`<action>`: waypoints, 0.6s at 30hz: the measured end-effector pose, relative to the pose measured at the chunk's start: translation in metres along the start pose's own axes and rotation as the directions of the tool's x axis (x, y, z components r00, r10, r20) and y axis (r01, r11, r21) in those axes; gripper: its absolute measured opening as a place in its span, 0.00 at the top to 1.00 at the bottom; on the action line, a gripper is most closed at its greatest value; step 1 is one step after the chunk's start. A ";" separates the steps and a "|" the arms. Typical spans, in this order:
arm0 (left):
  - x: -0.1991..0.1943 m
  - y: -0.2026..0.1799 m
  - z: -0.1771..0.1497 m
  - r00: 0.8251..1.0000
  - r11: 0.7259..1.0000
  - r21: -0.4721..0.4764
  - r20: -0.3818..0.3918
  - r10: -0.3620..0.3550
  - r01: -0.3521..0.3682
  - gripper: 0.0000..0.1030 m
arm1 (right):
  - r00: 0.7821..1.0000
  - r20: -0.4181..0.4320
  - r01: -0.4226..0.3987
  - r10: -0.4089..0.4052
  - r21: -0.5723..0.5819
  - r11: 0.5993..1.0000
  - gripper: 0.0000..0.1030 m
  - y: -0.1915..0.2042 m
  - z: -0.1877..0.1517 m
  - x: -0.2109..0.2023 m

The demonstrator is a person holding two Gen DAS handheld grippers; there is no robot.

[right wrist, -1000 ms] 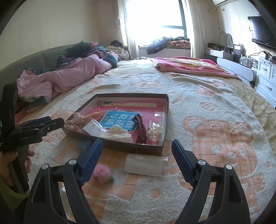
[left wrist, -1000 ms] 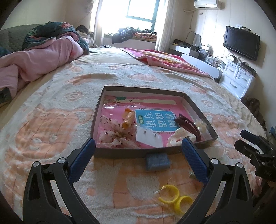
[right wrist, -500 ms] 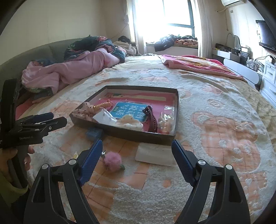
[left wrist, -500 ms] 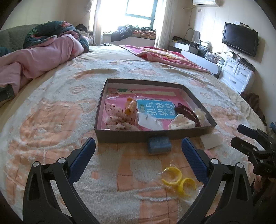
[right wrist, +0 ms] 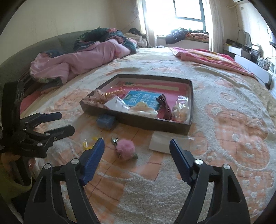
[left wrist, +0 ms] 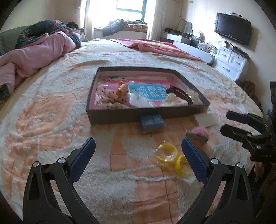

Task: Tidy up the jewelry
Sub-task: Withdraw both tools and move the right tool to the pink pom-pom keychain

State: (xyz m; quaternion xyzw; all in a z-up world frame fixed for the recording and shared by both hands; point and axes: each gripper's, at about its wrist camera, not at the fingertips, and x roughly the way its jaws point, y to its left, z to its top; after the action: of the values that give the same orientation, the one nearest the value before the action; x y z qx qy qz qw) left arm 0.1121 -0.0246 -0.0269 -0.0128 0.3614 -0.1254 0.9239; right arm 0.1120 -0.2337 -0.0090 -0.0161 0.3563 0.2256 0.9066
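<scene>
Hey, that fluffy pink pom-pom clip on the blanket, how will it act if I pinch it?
The pink pom-pom looks fluffy, so it will probably squash and feel very light. Its metal clip sticks out one side, likely the firmer place to grip. On the shaggy blanket it probably won't roll far.

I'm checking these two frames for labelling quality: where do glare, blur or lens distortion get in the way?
Left wrist view: the window is blown out white, the pink pom-pom clip is smeared by motion blur, and the tray edges bow from the fisheye. Right wrist view: the window glares too, the bed curves strongly, but the pom-pom clip and white packet read fairly sharp.
</scene>
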 end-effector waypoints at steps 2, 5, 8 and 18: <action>0.003 -0.003 -0.004 1.000 1.000 0.018 -0.018 -0.015 0.015 0.11 | 1.000 -0.014 -0.012 0.012 0.003 1.000 0.32 -0.001 -0.002 0.003; 0.007 -0.007 -0.008 0.999 0.999 0.036 -0.034 -0.033 0.034 0.11 | 0.999 -0.035 -0.026 0.027 0.007 1.000 0.35 -0.002 -0.003 0.008; 0.011 -0.011 -0.011 0.997 0.997 0.053 -0.050 -0.058 0.060 0.11 | 0.998 -0.047 -0.037 0.037 0.001 0.999 0.36 -0.002 -0.005 0.011; 0.037 -0.028 -0.023 0.985 0.987 0.093 -0.126 -0.120 0.132 0.11 | 0.991 -0.110 -0.084 0.080 -0.036 0.996 0.46 -0.002 -0.005 0.031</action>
State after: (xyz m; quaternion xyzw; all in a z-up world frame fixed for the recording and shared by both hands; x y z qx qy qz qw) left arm 0.1164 -0.0591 -0.0651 0.0186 0.4080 -0.2024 0.8901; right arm 0.1296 -0.2235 -0.0334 -0.0319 0.4008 0.2687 0.8753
